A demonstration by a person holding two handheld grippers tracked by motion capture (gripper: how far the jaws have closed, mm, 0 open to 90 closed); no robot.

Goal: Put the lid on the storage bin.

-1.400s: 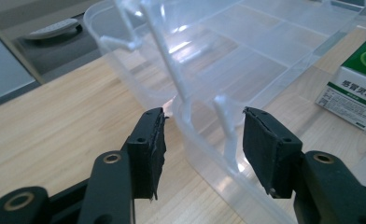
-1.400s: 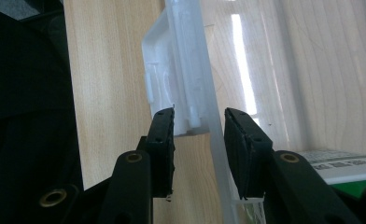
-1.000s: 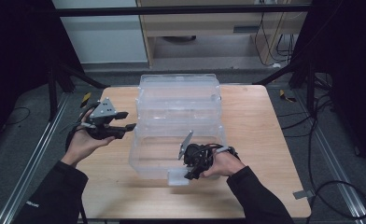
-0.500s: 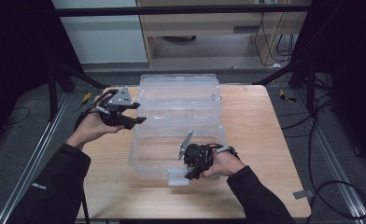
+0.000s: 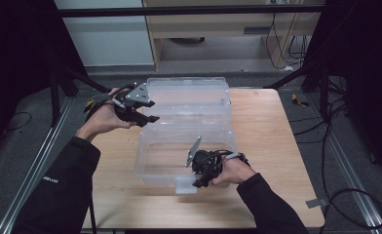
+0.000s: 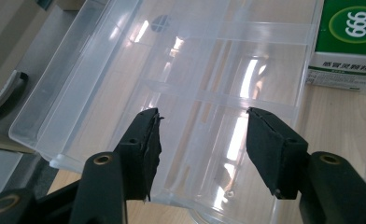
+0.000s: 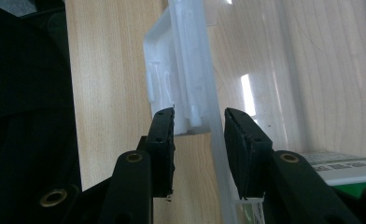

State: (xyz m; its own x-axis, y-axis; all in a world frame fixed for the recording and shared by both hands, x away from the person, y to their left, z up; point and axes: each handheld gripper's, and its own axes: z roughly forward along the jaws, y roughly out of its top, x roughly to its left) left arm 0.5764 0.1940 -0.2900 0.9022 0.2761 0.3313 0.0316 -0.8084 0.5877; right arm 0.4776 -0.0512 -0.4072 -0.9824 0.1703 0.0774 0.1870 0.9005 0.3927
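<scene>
On counter (image 5: 272, 146): right gripper (image 5: 202, 181) straddling near wall of clear box (image 5: 189, 126), jaws partly open; left gripper (image 5: 147, 117) hovering over far-left lid, jaws wide, empty.

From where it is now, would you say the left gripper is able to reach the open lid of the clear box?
Probably yes. The left gripper hangs open beside the clear box, with the raised lid right ahead of its jaws and nothing between them. The right gripper works at the front latch, well clear.

Clear plastic box (image 5: 189, 126), pale wood table (image 5: 272, 146), black grippers, green-and-white carton (image 6: 347, 42)
</scene>
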